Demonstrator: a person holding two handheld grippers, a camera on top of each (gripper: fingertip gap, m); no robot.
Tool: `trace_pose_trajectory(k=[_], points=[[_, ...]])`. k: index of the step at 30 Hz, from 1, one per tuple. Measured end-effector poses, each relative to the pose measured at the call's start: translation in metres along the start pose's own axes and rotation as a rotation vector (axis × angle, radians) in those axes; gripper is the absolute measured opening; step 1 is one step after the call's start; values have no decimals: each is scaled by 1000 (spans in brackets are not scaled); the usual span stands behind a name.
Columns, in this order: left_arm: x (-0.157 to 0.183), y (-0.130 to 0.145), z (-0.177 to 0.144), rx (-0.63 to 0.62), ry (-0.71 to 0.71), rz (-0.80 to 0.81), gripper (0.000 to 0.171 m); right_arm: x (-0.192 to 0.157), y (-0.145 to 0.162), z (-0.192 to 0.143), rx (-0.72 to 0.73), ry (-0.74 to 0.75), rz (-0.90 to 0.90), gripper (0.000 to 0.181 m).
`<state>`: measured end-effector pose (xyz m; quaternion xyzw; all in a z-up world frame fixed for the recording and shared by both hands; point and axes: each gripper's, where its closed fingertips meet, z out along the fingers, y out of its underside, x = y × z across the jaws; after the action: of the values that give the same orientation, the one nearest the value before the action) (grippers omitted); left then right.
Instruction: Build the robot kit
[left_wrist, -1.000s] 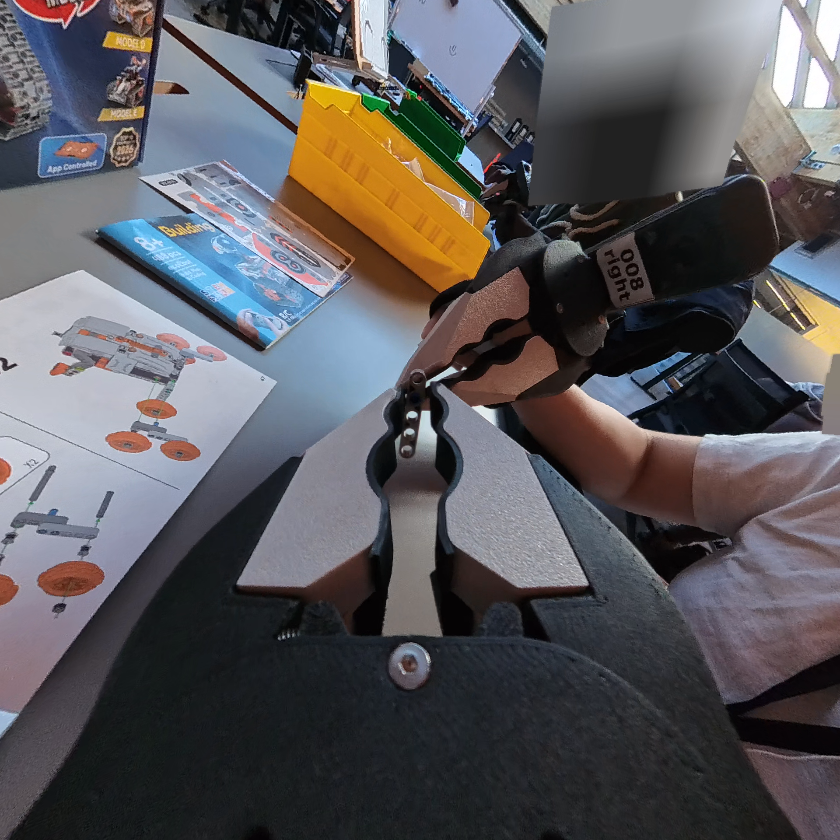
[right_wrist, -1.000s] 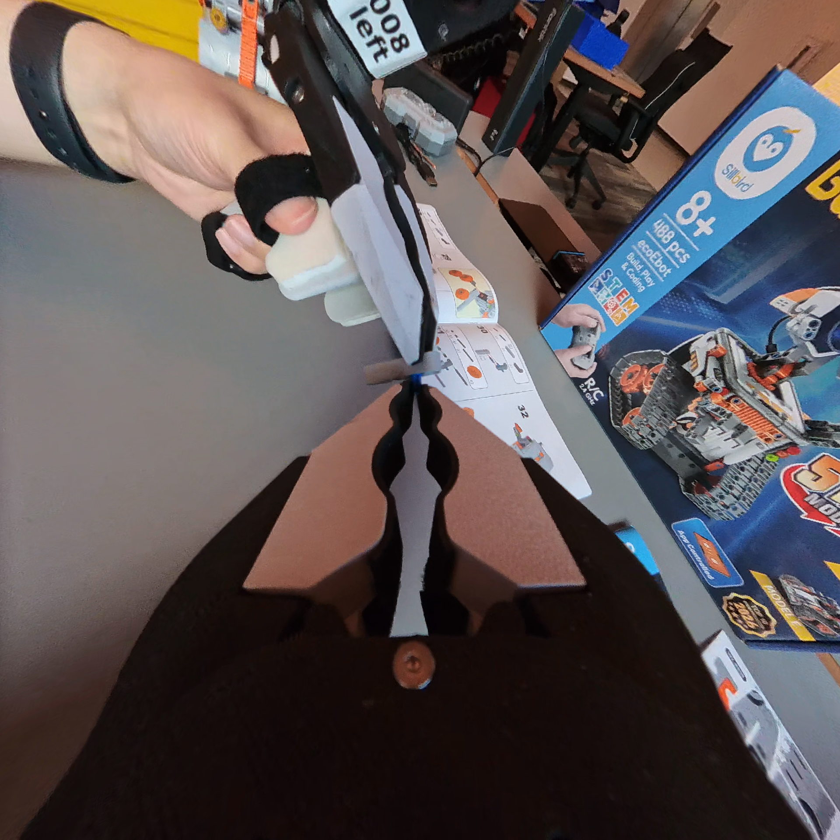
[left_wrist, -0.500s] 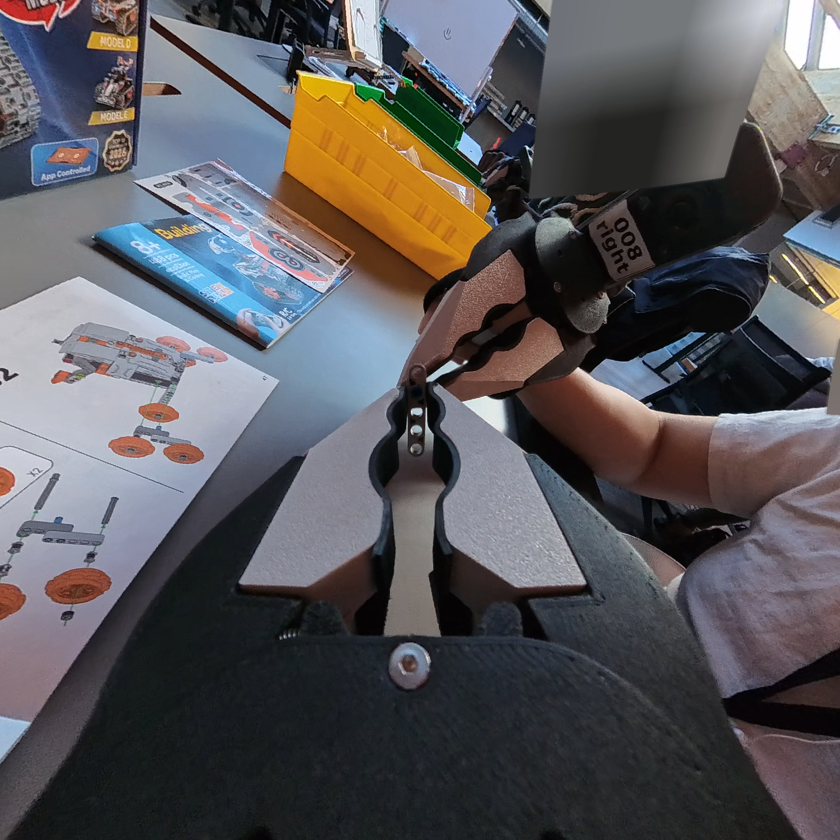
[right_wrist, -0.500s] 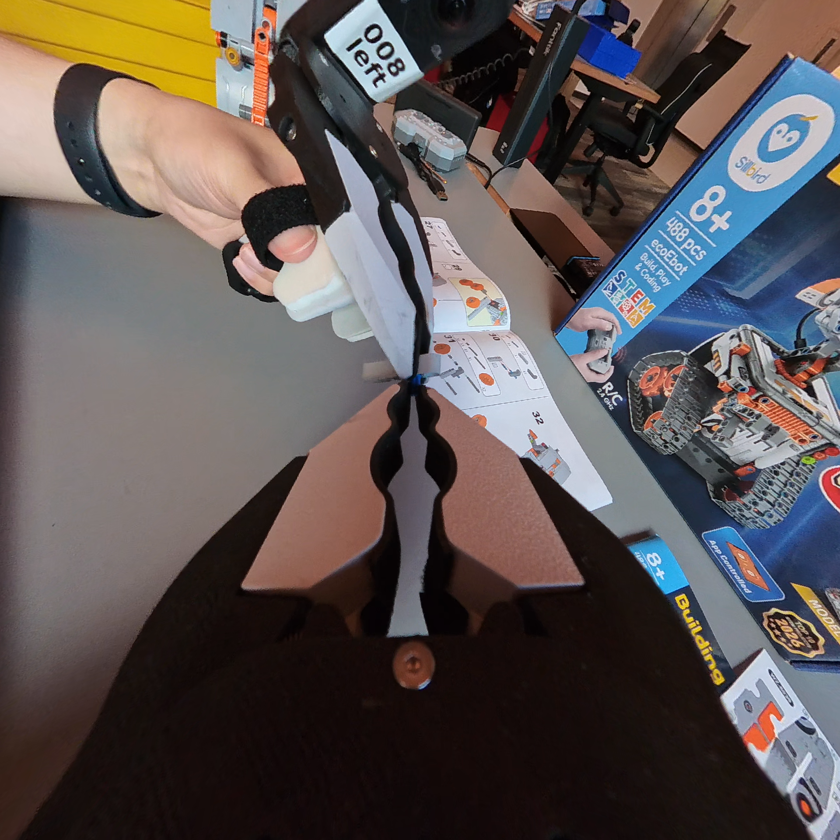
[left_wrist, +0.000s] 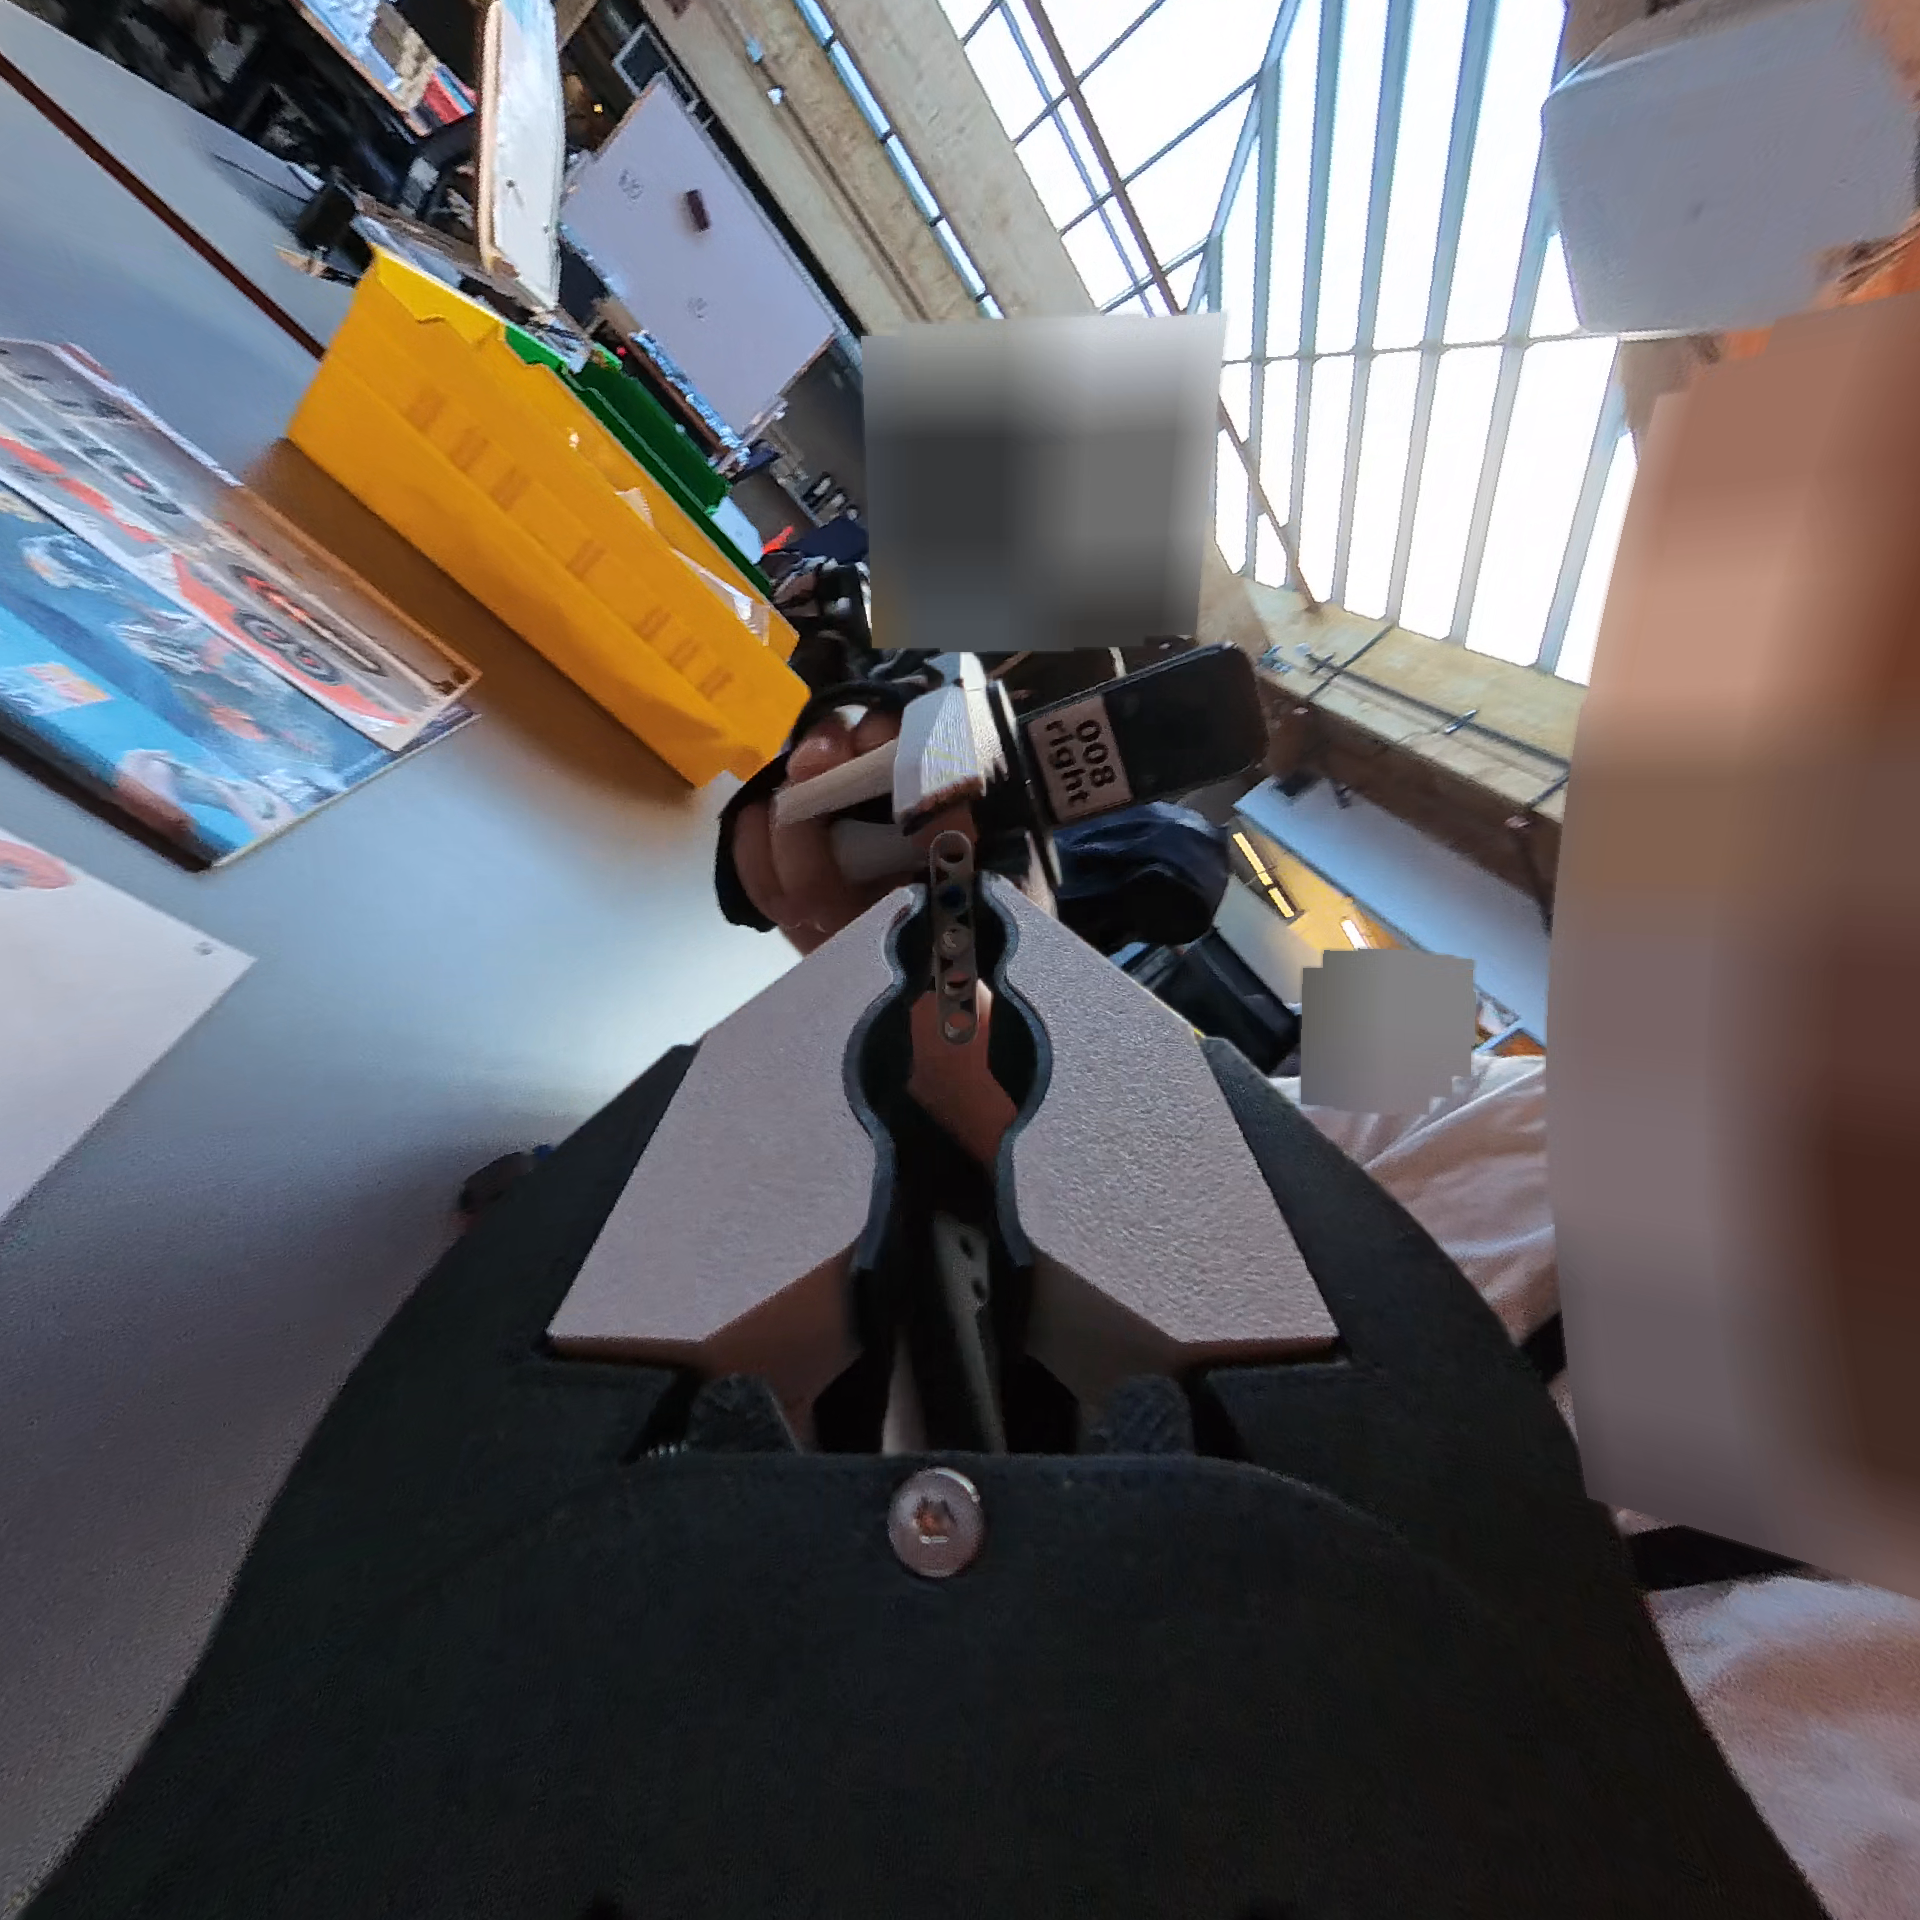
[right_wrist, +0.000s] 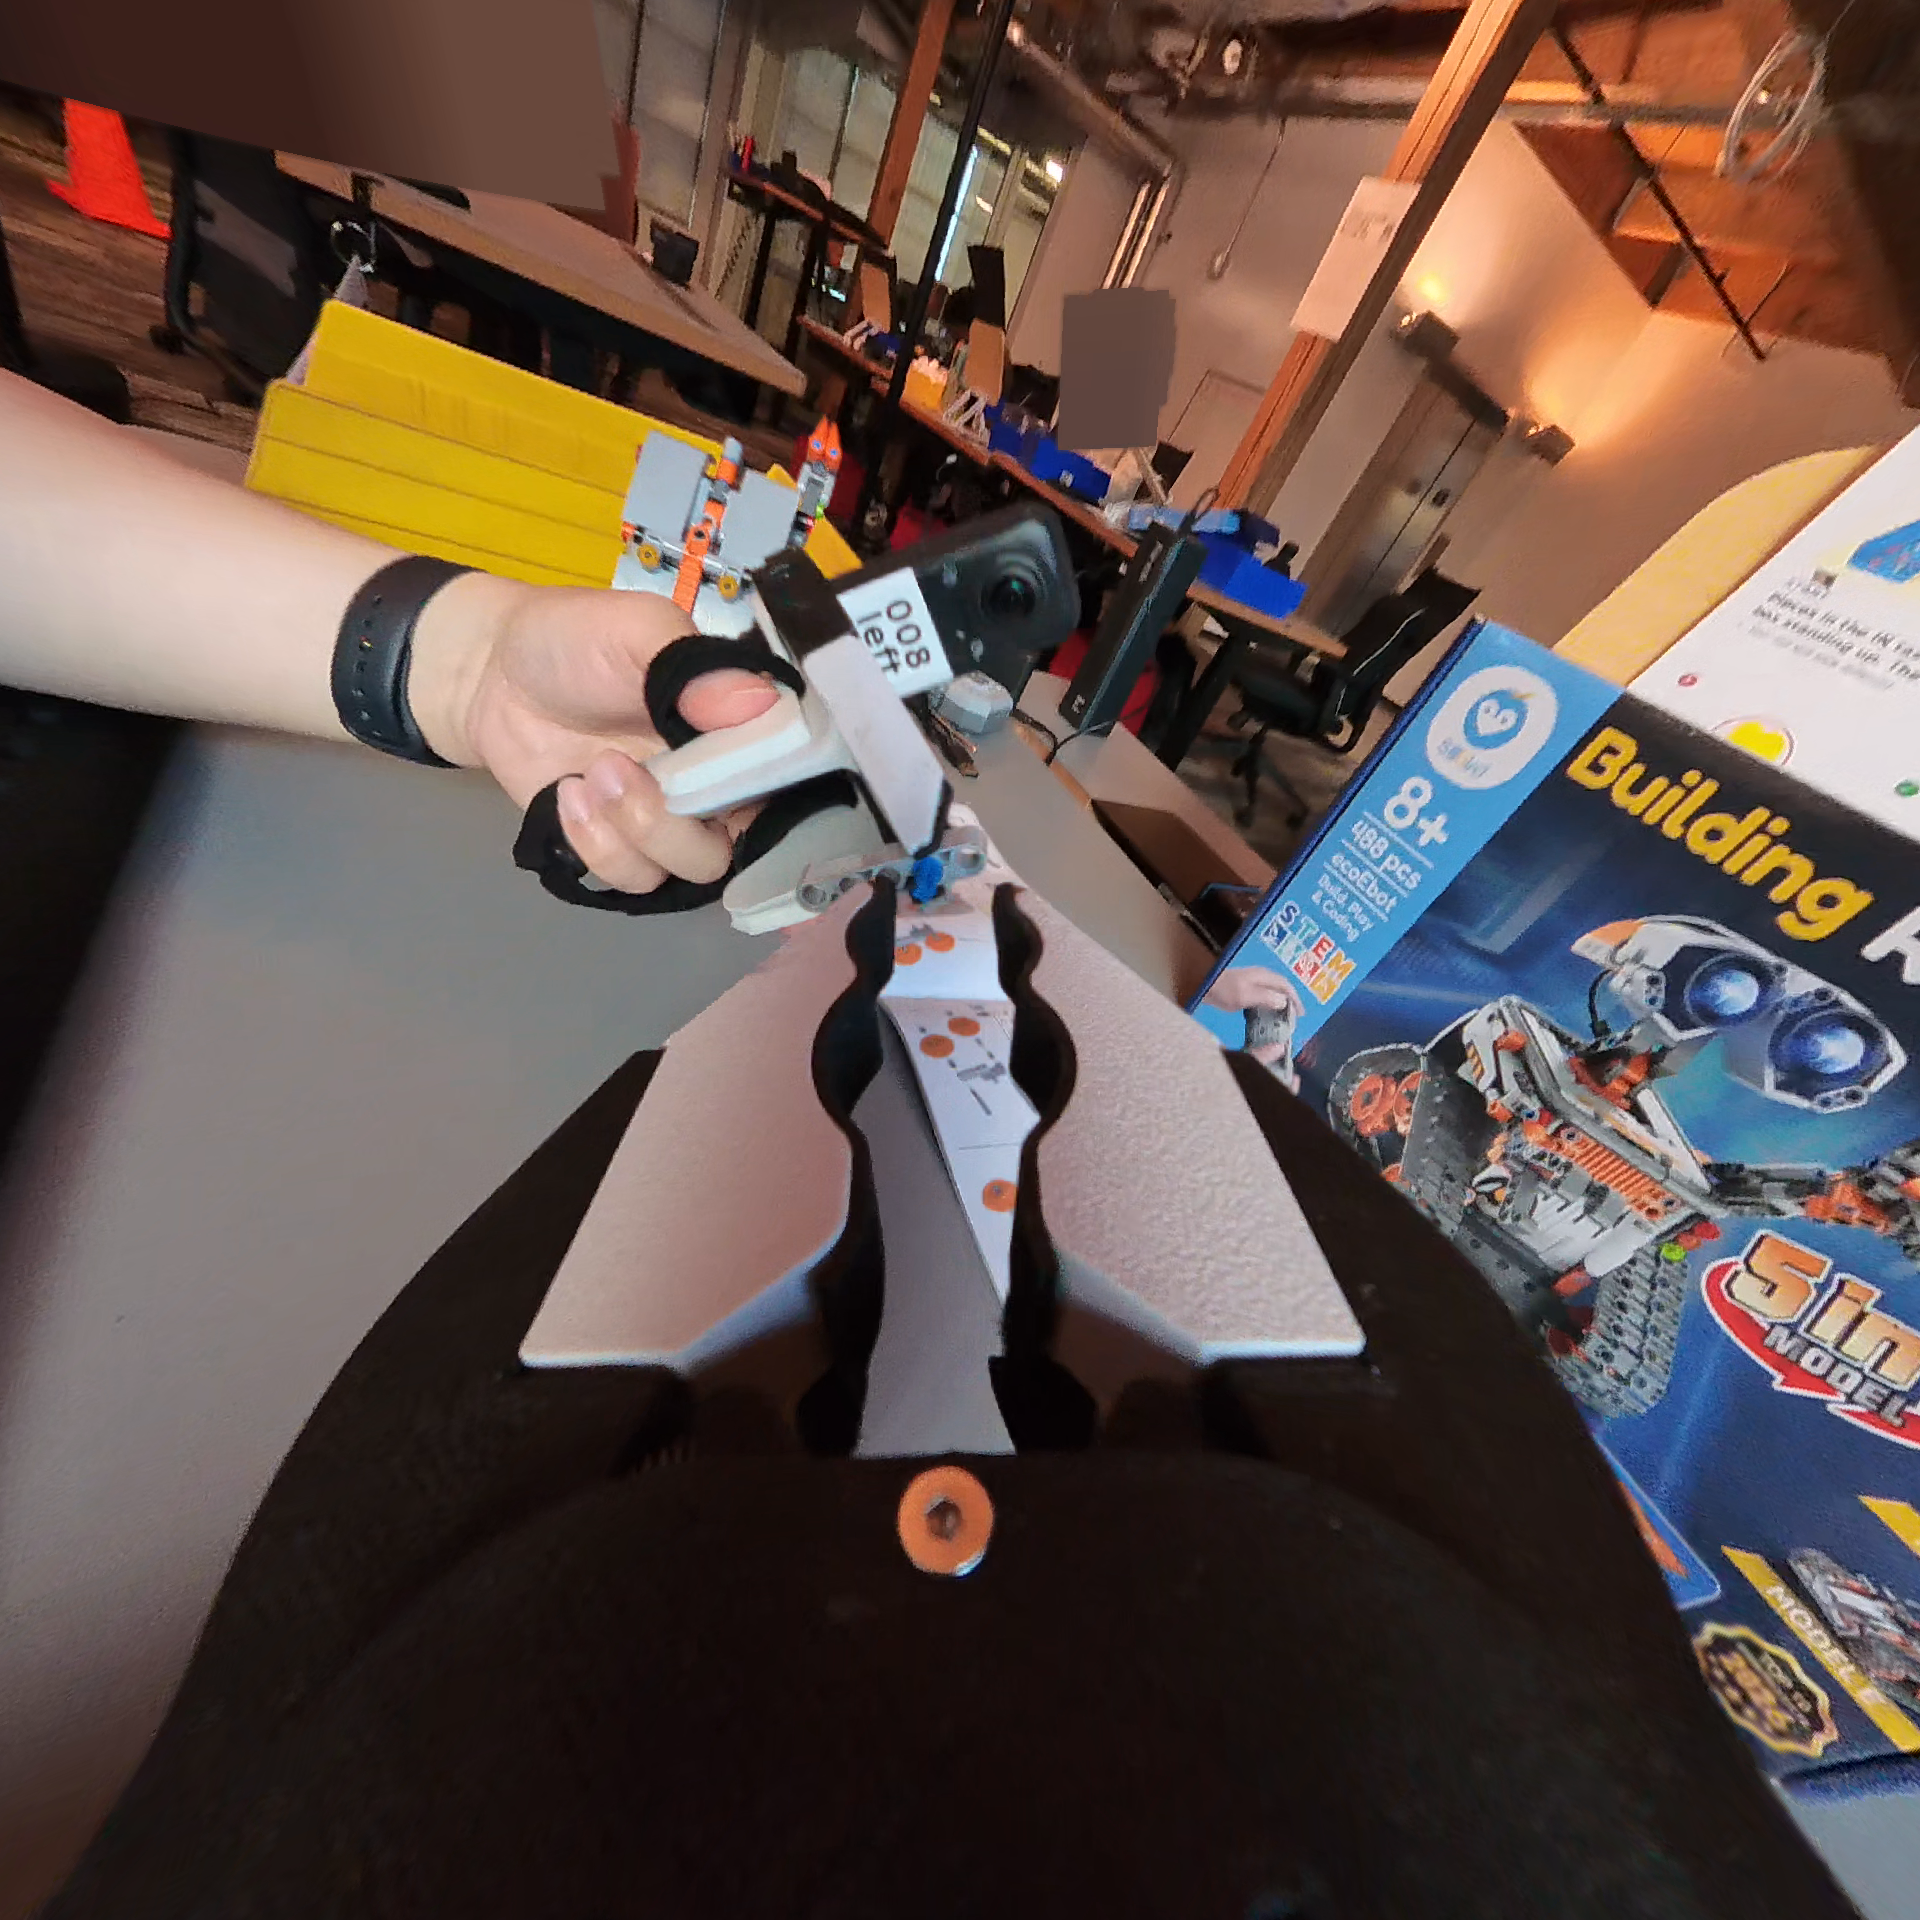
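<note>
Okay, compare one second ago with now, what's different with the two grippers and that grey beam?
The right gripper has opened, letting go of the blue pin, which now sits in the grey beam. The left gripper has swung upward toward the windows. Unchanged: the left fingers stay shut on the beam; the yellow bin and toy box have not moved.

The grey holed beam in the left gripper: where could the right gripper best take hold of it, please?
Probably the free end of the grey beam, right of the blue pin: the left gripper clamps its middle, leaving only the ends bare. The open right gripper faces it, so come straight ahead, rolled so the fingers close across the bar, not along it.
</note>
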<state>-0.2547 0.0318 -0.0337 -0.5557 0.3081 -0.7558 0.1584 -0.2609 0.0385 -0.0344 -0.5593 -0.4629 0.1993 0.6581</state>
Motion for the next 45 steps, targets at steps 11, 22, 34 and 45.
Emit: trace_pose_trajectory(k=[11, 22, 34, 45], points=[[6, -1, 2, 25, 65, -57, 5, -4, -5, 1, 27, -27, 42, 5], [1, -2, 2, 42, 48, -62, 5, -1, -2, 2, 13, -16, 67, 4], [-7, -3, 0, 58, 18, -94, 5, 2, 3, 5, -8, 9, 70, 4], [-7, 0, 1, 47, 36, -116, 4, -1, 5, 4, -24, -10, 71, 3]])
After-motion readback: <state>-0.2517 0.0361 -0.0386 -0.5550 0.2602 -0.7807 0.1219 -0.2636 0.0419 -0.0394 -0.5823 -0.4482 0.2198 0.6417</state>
